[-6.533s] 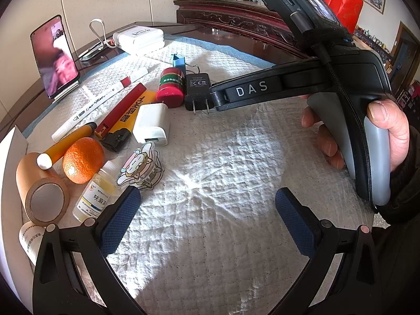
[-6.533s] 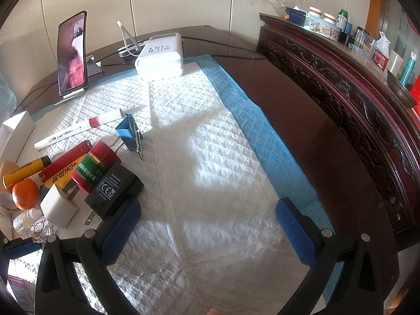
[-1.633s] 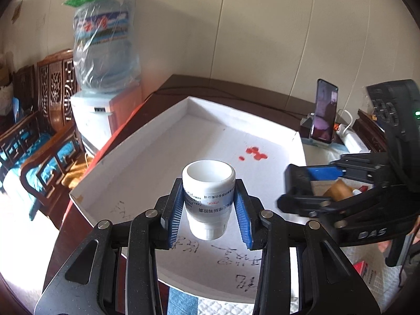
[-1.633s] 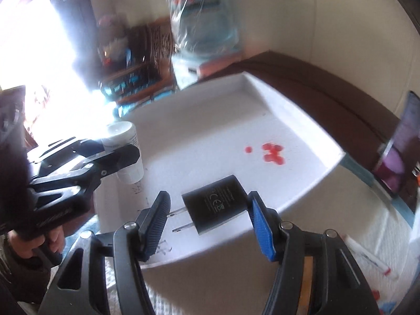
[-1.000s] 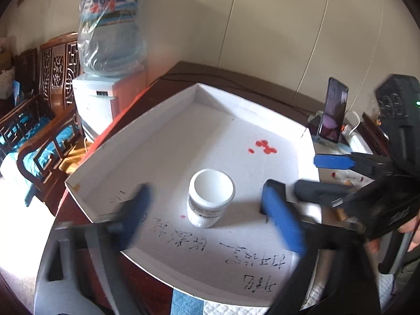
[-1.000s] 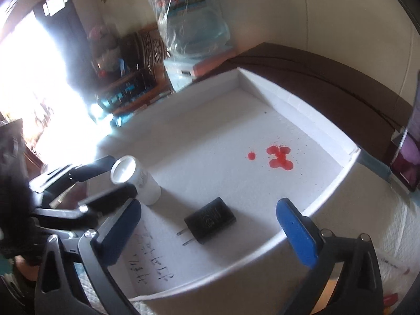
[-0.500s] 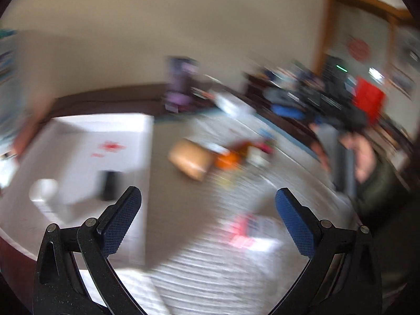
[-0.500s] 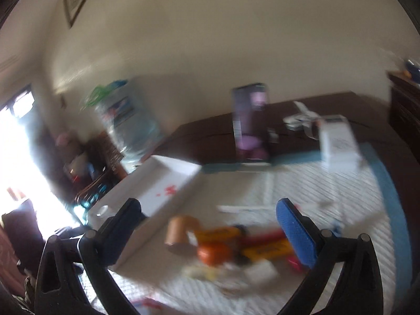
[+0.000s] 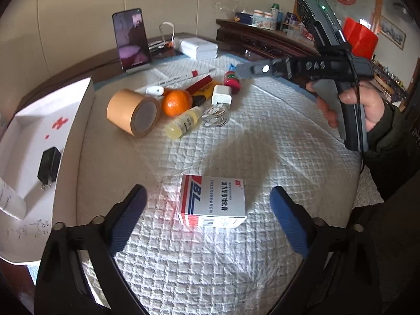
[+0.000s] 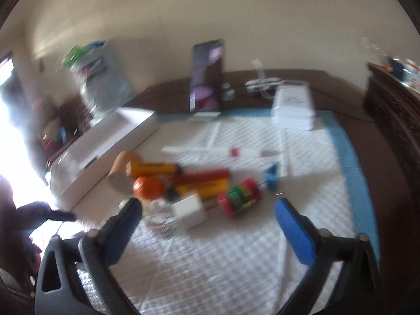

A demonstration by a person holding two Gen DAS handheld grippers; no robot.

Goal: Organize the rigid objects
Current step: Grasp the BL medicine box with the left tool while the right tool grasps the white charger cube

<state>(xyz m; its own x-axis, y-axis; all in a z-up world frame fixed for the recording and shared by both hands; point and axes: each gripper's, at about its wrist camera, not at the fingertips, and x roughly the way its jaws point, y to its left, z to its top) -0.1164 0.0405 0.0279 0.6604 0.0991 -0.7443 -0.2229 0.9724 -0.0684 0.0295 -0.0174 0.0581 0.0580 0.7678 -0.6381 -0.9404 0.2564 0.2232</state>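
- We're at a dark wood table (image 9: 86,65) covered by a white quilted pad (image 9: 236,136) with a blue edge; a phone (image 9: 131,39) stands propped at the back, beside a white power brick (image 9: 197,48).
- On our left sits the white tray (image 9: 29,141). In it: a black charger (image 9: 48,164) lying flat with its prongs toward us, and a white bottle (image 9: 9,199) at the near edge, mostly cut off by the frame. Some red spots mark the tray floor further back.
- Our left gripper (image 9: 207,215) is spread wide and holds nothing. It hangs low over the pad with a white, red and blue medicine box (image 9: 212,200) lying flat between its blue pads, touching neither.
- Our right gripper (image 10: 207,225) is also wide open and empty, up above the pile. That view is blurred, so small details there are hard to read.
- The pile still out on the pad, mid-table: a tape roll (image 9: 134,113) on its side, an orange (image 9: 176,102) just right of it, a small dropper bottle (image 9: 183,122) lying in front of the orange, a white charger cube (image 9: 221,95), a red jar (image 9: 232,81) with a green label, a marker (image 9: 178,78), red and yellow lighters (image 9: 200,88), and a blue binder clip (image 10: 270,177).
- The clear thing (image 9: 215,114) near the cube we can't make out.
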